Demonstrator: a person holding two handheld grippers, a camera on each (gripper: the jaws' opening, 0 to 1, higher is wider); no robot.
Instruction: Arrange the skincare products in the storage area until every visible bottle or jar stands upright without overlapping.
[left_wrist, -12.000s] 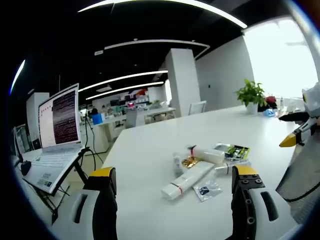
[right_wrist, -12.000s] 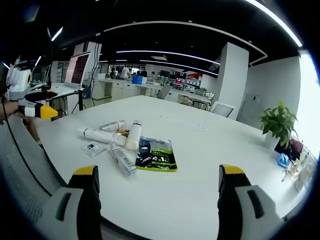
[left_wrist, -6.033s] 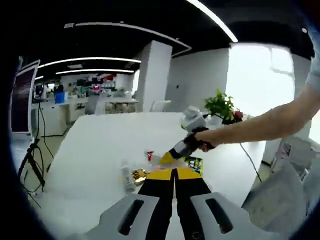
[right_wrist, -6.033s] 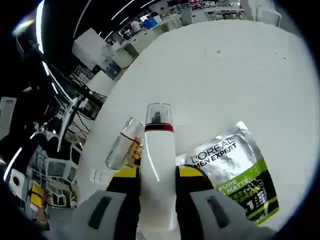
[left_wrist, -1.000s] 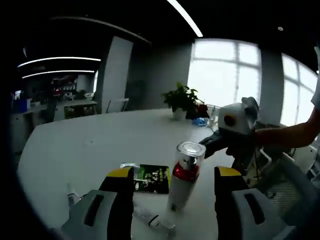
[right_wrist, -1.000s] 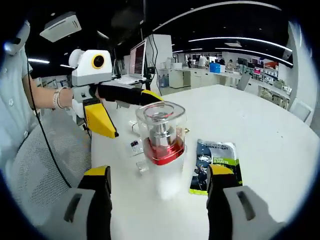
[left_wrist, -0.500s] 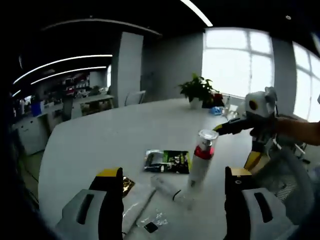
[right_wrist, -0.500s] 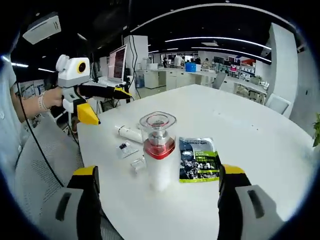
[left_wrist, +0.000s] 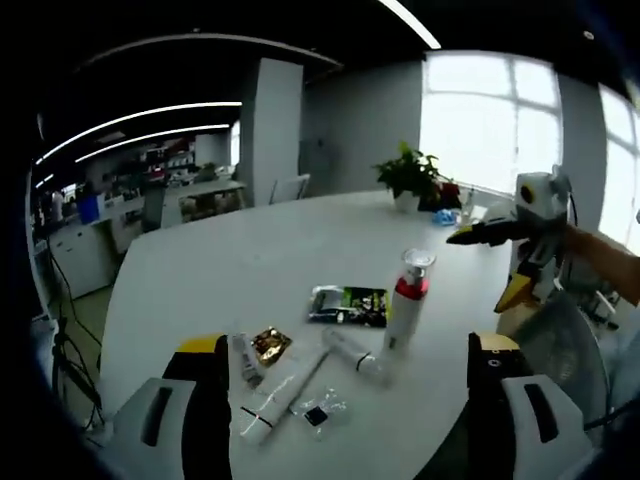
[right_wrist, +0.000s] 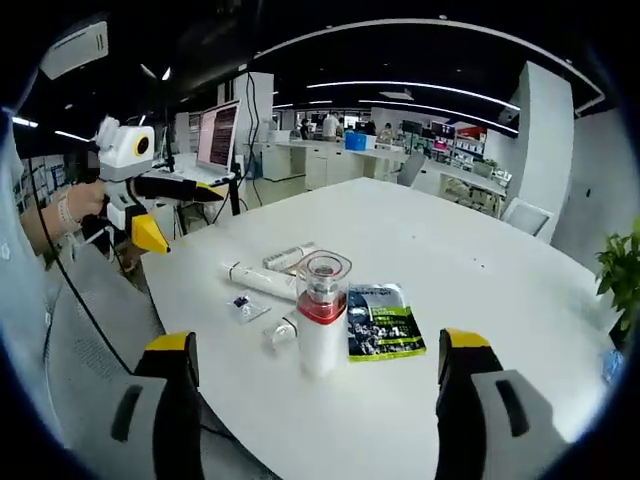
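Upright bottle (right_wrist: 321, 313) stands amid lying tubes (left_wrist: 279, 393); surrounding table (right_wrist: 480, 300) open.

I see a large white table (left_wrist: 250, 250) with the products grouped near one edge. A white pump bottle (right_wrist: 320, 315) with a red collar and clear cap stands upright. Just beside it a green-and-silver sachet (right_wrist: 381, 322) lies flat, toward the table's middle. On the bottle's other side a small tube (left_wrist: 357, 356) lies on its side, close to the bottle's base. Further along that edge lie a long white tube (left_wrist: 283, 393), a short tube (left_wrist: 243, 358), a gold packet (left_wrist: 269, 344) and a small clear packet (left_wrist: 322, 413). A potted plant (left_wrist: 412, 178) sits at the far edge.
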